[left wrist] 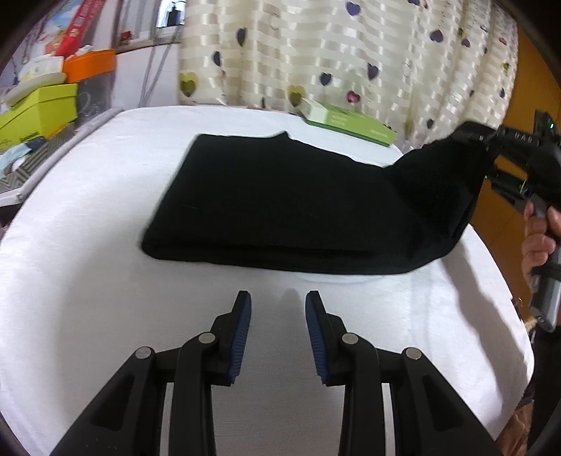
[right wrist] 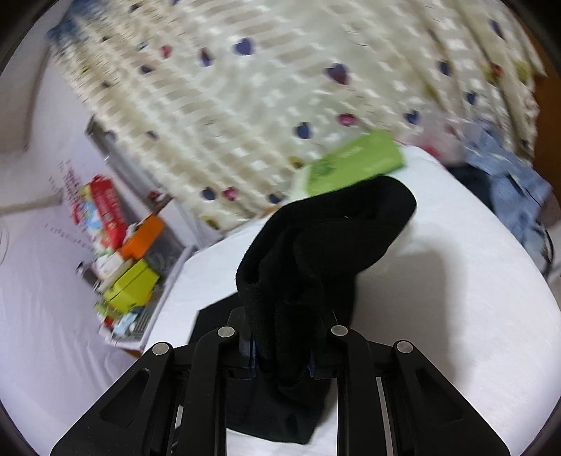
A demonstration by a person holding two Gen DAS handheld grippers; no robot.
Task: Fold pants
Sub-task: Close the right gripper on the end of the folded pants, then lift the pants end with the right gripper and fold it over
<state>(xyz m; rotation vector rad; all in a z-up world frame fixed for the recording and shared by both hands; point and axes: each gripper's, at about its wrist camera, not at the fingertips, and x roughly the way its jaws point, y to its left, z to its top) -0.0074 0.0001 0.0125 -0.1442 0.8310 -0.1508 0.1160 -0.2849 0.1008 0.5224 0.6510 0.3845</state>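
writing on the boxes and cartons is showing only as blur, none of it readable; green box [left wrist: 347, 123] is lying flat at the far edge of the white table [left wrist: 87, 217], just behind the black pants [left wrist: 280, 207], in front of a cream curtain [left wrist: 315, 52] printed with hearts. to the left, off the table, an orange box [left wrist: 90, 65], a lime-green box [left wrist: 38, 108] and a red carton [left wrist: 82, 24] are standing stacked together, contents not visible. blue-grey cloth [right wrist: 508, 196] is lying heaped past the table's far right edge. pants are lying folded flat across the middle of the table, their right end being lifted clear of the surface by the right gripper [right wrist: 284, 354], whose jaws are clenching bunched black fabric. a hand [left wrist: 540, 242] is holding that gripper's handle. left gripper [left wrist: 278, 333] is hovering released over bare table, near the pants' front edge, fingers apart with nothing between them
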